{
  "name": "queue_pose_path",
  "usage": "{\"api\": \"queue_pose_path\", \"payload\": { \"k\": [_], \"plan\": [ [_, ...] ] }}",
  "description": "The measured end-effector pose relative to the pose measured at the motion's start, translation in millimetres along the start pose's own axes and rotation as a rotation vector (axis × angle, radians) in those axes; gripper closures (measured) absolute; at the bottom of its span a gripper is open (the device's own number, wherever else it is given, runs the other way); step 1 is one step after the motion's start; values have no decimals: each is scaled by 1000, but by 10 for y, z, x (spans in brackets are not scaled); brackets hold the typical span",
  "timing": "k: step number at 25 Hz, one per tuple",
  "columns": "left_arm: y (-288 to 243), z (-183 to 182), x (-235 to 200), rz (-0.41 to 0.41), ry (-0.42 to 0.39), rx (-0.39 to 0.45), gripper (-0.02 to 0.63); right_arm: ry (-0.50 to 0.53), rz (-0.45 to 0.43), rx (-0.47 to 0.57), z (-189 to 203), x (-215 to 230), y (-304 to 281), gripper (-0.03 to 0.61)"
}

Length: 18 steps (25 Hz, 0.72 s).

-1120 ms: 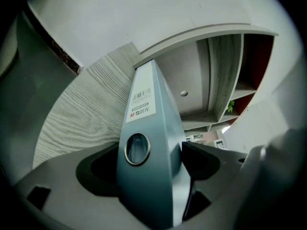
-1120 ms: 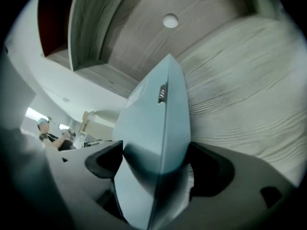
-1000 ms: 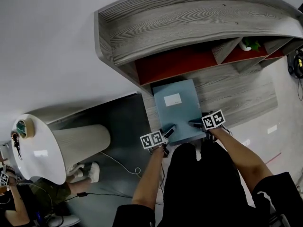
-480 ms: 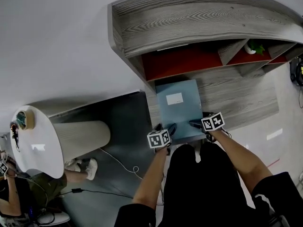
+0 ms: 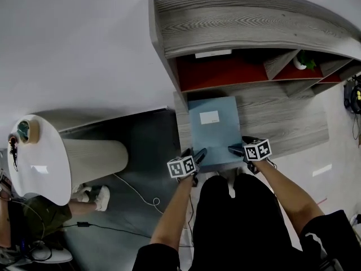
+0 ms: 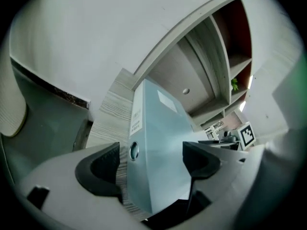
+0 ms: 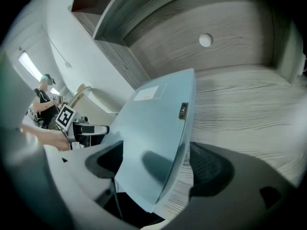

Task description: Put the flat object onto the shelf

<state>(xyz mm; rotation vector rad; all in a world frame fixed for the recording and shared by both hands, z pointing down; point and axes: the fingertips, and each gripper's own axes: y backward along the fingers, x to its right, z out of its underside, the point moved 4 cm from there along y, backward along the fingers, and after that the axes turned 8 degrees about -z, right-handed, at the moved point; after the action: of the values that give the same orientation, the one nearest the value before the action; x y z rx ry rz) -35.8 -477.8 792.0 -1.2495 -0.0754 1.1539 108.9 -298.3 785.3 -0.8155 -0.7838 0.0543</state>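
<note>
The pale blue binder (image 5: 213, 130) lay flat on the lower board of the shelf (image 5: 282, 120), its near end by the front edge, below the red-backed compartment (image 5: 225, 72). My left hand-held gripper (image 5: 196, 154) straddled its near-left corner, jaws apart, wood grain showing between 1 jaw and the spine. The right hand-held gripper (image 5: 237, 149) sat likewise at the near-right corner, parted, with a gap on its outer side. I judged the binder stiff, fairly light if empty, its smooth covers likely to slip. The 2 near corners, or the spine by its ring hole, seemed the best holds.
</note>
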Motion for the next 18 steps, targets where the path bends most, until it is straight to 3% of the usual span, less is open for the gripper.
{"api": "queue_pose_path", "payload": {
  "k": [4,9,13,18],
  "plan": [
    [204,-30,66,6,-95,66,233,5,-19,70,-14,-84,302,158],
    [675,-118,372,18,-145,211,233,0,-16,208,-75,-247,892,161],
    [1121,-171,891,88,-171,345,235,7,-32,323,-162,-344,1493,167],
    [1552,-209,1770,108,-334,468,236,23,-21,451,-187,-331,2390,176]
  ]
}}
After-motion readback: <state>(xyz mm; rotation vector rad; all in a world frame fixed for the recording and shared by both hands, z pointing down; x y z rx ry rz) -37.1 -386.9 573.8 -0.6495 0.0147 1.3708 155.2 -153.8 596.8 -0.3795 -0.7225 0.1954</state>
